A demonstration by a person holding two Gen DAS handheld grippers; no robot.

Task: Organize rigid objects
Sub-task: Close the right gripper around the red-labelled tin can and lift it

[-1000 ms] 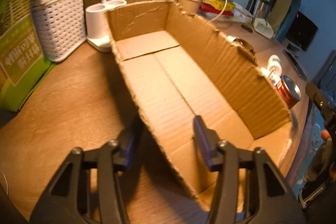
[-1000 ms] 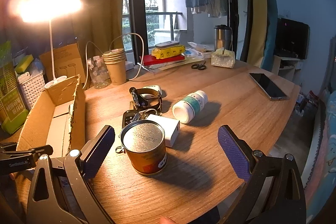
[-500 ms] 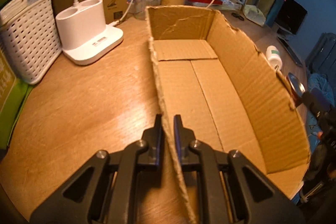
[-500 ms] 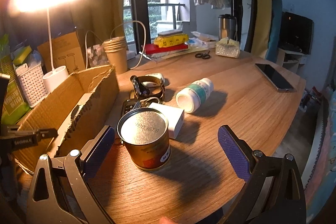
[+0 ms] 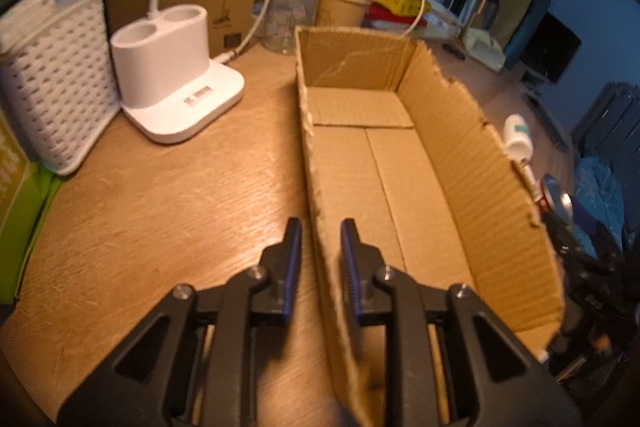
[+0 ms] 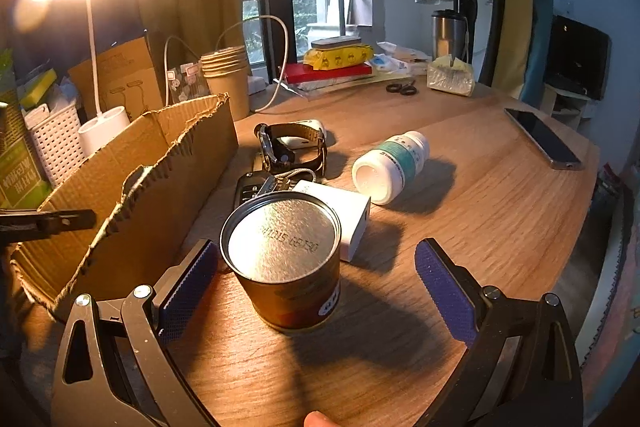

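An empty cardboard box (image 5: 460, 163) with torn walls lies on the wooden table. My left gripper (image 5: 320, 227) straddles its left wall near the front; the jaws are opening, and a thin gap shows on each side of the cardboard. In the right wrist view a tin can (image 6: 280, 247) stands upright between the wide-apart fingers of my open right gripper (image 6: 316, 247), the left pad almost touching it. Behind the can lie a white charger block (image 6: 352, 211), a car key (image 6: 250, 189), a wristwatch (image 6: 288, 147) and a white pill bottle (image 6: 390, 167) on its side. The box (image 6: 132, 163) is just left of the can.
A white lamp base (image 5: 172, 83) and a white woven basket (image 5: 52, 75) stand left of the box. Stacked paper cups (image 6: 226, 75), scissors (image 6: 402, 89) and books sit at the back. A phone (image 6: 542, 139) lies near the table's right edge.
My left gripper shut on the box wall, swung the box toward the can, and has now parted slightly. My right gripper has sunk and moved in around the can.
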